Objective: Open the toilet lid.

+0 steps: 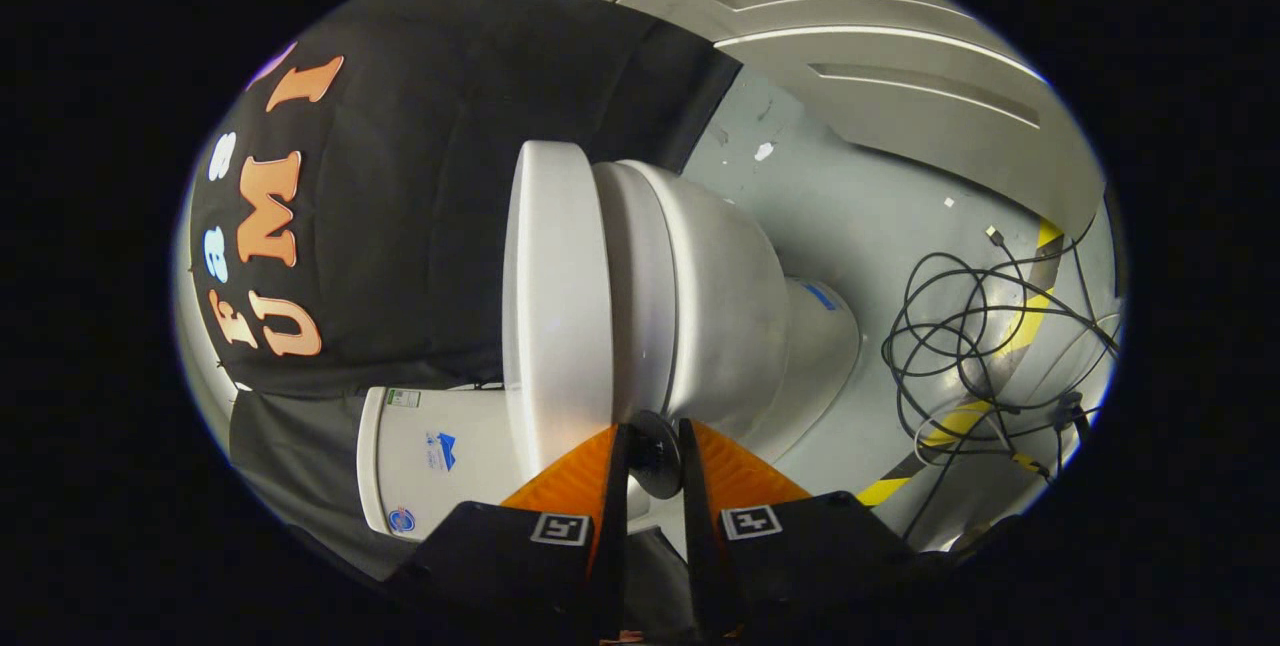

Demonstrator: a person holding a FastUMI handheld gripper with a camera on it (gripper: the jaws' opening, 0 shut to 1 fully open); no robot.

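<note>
1. The gripper had its fingers nearly closed, seemingly pinching a small dark knob
2. The toilet lid lay shut on the bowl, its edge just ahead of the fingers
3. The tank stood at the lid's hinge end

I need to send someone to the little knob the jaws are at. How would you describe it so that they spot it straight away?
Start at the white toilet in front of the black cloth wall, with its lid closed against the seat. At the lid's rim nearest the gripper sits a small dark round knob, between the nearly closed jaws. It is the one dark piece on the white toilet.
</note>
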